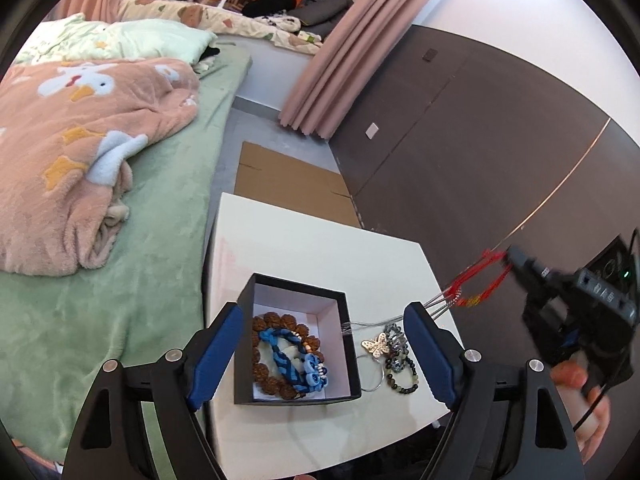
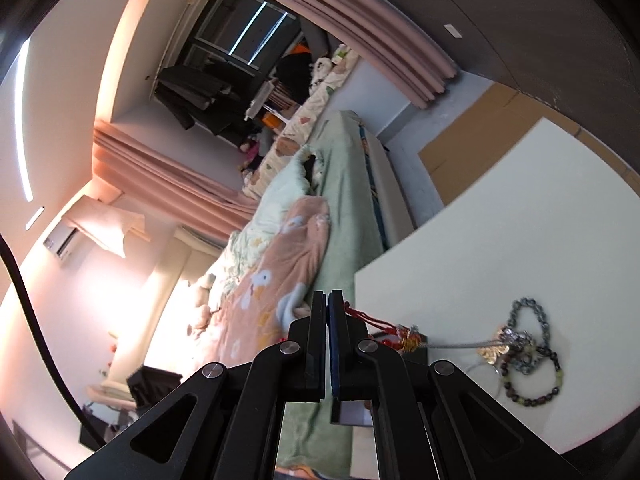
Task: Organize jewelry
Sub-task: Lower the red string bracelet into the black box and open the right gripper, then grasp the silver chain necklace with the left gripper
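Observation:
A black jewelry box [image 1: 240,344] with a white lining stands open on the white table [image 1: 320,252]. A brown bead bracelet [image 1: 276,322] and a blue braided bracelet [image 1: 288,356] lie inside. My left gripper [image 1: 324,354] is open and hovers over the box. Right of the box lies a pile with a butterfly pendant [image 1: 376,346] and a dark bead bracelet [image 1: 404,376]. My right gripper [image 1: 510,256] is shut on a red cord [image 1: 478,276] and lifts it; its silver strands trail to the pile. In the right wrist view the gripper [image 2: 327,300] pinches the red cord [image 2: 372,324] above the bead pile [image 2: 528,352].
A bed [image 1: 168,200] with a green sheet and a pink blanket [image 1: 80,152] runs along the table's left side. Flat cardboard [image 1: 280,180] lies on the floor behind the table. A dark wall panel [image 1: 480,140] stands at the right.

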A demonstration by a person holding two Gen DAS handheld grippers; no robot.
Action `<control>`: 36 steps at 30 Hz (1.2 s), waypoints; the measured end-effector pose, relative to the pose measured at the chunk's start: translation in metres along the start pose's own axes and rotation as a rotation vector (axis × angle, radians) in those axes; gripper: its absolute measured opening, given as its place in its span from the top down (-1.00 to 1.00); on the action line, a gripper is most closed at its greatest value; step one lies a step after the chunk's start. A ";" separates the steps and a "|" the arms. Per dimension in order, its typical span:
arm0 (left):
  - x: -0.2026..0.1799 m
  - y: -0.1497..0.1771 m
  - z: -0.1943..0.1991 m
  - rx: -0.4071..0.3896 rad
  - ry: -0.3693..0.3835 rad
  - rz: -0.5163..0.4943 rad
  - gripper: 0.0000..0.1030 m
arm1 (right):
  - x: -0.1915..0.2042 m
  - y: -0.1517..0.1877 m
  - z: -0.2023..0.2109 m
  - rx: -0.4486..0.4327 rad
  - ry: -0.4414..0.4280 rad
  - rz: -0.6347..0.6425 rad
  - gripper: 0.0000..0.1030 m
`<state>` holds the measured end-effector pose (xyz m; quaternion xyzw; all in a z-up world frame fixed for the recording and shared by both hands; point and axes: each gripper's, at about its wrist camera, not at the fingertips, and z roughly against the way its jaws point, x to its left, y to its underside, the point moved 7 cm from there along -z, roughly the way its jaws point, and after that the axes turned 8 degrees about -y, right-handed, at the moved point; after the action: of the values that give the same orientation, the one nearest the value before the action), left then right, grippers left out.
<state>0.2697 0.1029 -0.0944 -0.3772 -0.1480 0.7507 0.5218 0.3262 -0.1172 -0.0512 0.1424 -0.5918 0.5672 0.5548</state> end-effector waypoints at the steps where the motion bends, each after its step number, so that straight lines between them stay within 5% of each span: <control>1: 0.002 -0.001 0.002 -0.003 0.000 0.003 -0.61 | 0.007 -0.003 -0.001 -0.002 -0.012 0.011 0.94; 16: 0.027 -0.017 0.036 -0.073 -0.007 0.059 -0.61 | 0.111 -0.026 -0.021 0.009 -0.115 0.195 0.94; 25: 0.041 -0.016 0.034 -0.082 -0.038 0.081 -0.61 | 0.048 0.019 -0.074 0.185 -0.065 0.085 0.93; 26: 0.042 -0.016 0.031 -0.077 -0.041 0.084 -0.61 | 0.038 0.025 -0.080 0.221 -0.049 0.057 0.81; 29: 0.039 -0.014 0.025 -0.065 -0.038 0.083 -0.61 | 0.002 0.035 -0.086 0.295 0.010 -0.040 -0.10; 30: 0.037 -0.014 0.022 -0.061 -0.036 0.079 -0.61 | -0.001 0.032 -0.082 0.285 0.020 -0.040 -0.23; 36: 0.011 -0.009 0.007 -0.039 -0.016 0.029 -0.60 | -0.023 0.003 -0.036 0.231 0.125 -0.007 -0.36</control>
<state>0.2686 0.1177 -0.0887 -0.3835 -0.1615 0.7580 0.5023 0.3498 -0.0976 -0.0808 0.1720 -0.4862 0.6375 0.5723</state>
